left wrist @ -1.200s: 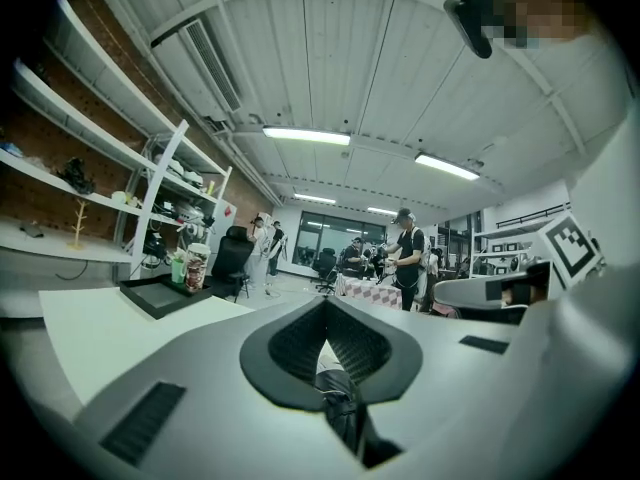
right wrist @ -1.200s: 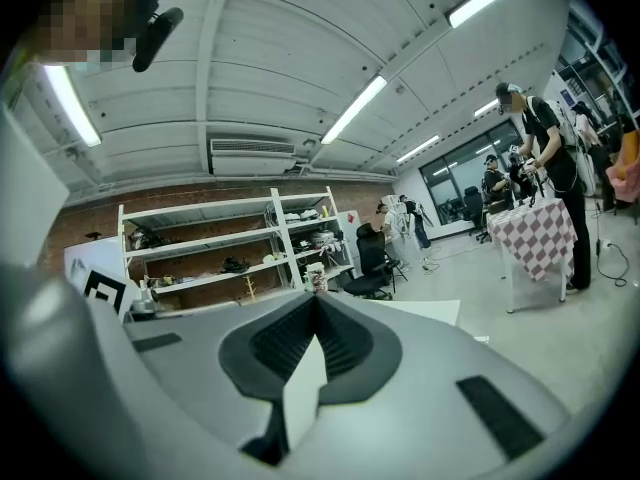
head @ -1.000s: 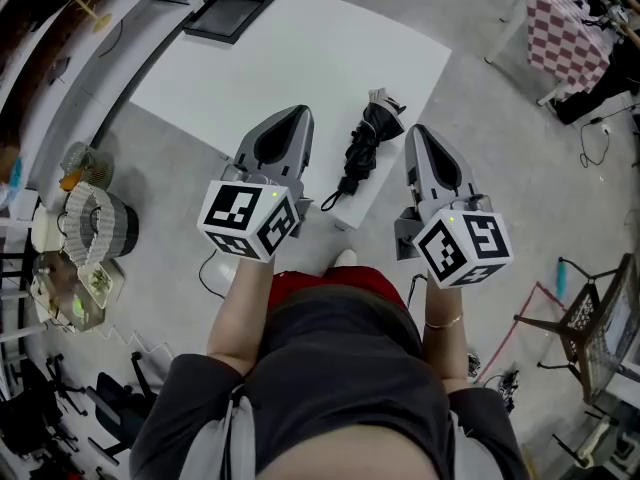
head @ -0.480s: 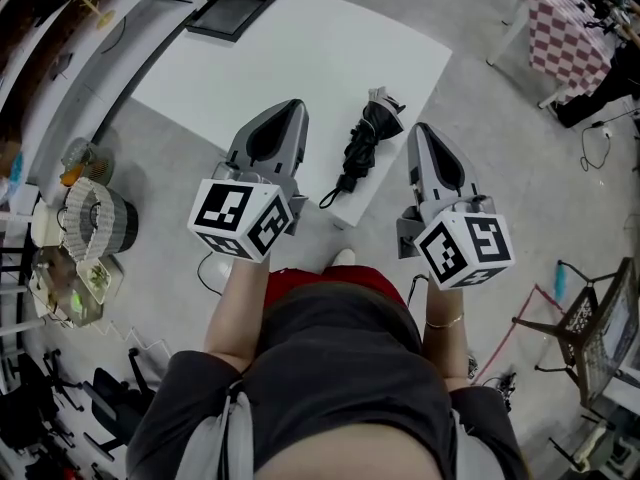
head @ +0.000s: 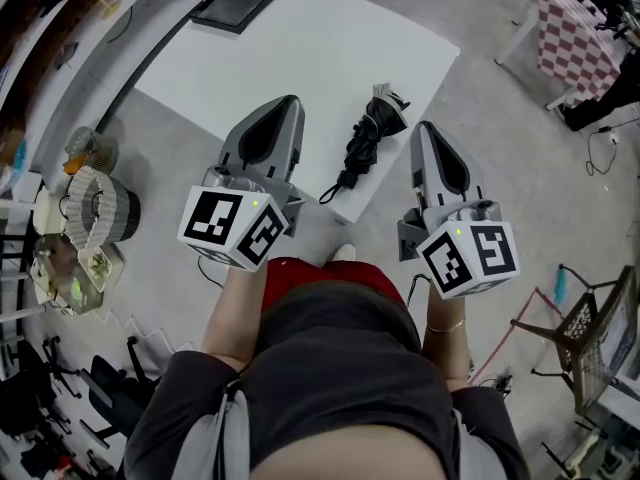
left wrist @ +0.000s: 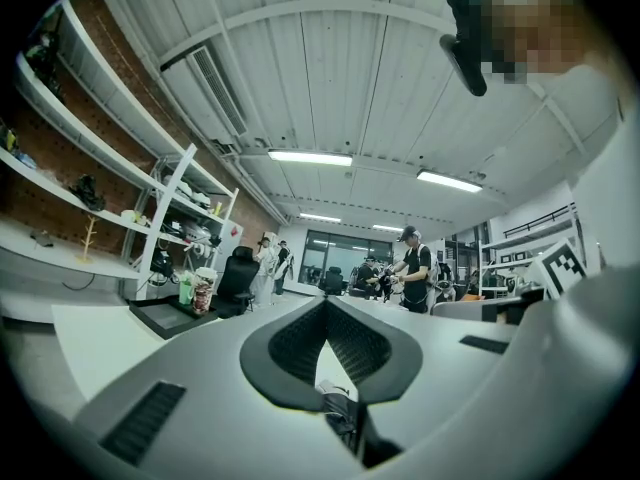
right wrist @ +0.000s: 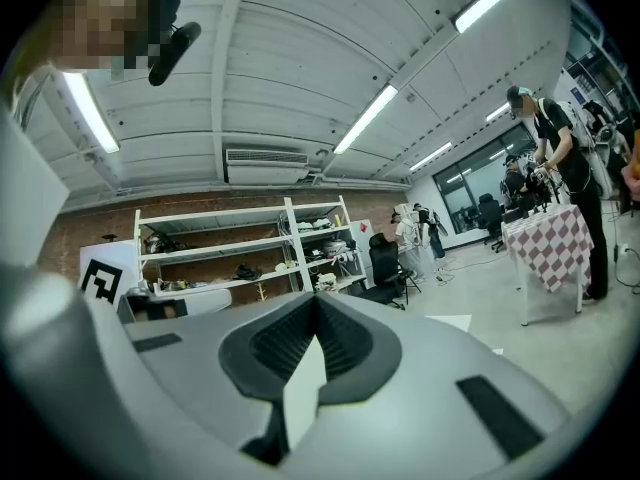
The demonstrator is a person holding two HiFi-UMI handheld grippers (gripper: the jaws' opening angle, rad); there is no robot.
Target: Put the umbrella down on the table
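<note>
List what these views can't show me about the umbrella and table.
- Head view: the left gripper covers part of the table's near edge.
- Head view: the umbrella is too small to tell if its handle end overhangs.
- Head view: the top edge cuts off the tray.
- Right gripper view: the right gripper itself blocks the umbrella.

A pale grey concrete floor (head: 500, 138) spreads under a white square tabletop (head: 300, 48). A second table with a red-and-white checked cloth (head: 578, 33) stands well apart to the right. Along the left side, a long white counter (left wrist: 45, 258) runs beside a brick wall (left wrist: 50, 163), and white shelving (left wrist: 180, 218) crowded with small items stands against that wall. A black office chair (left wrist: 237, 276) stands near the shelving. The ceiling (left wrist: 330, 58) is white and ribbed, lit by long tube lamps (left wrist: 310, 156), with an air-conditioning unit (right wrist: 265, 160) mounted high. At the far end, large glazed panels (left wrist: 340, 250) show behind several standing people (left wrist: 412, 268).
</note>
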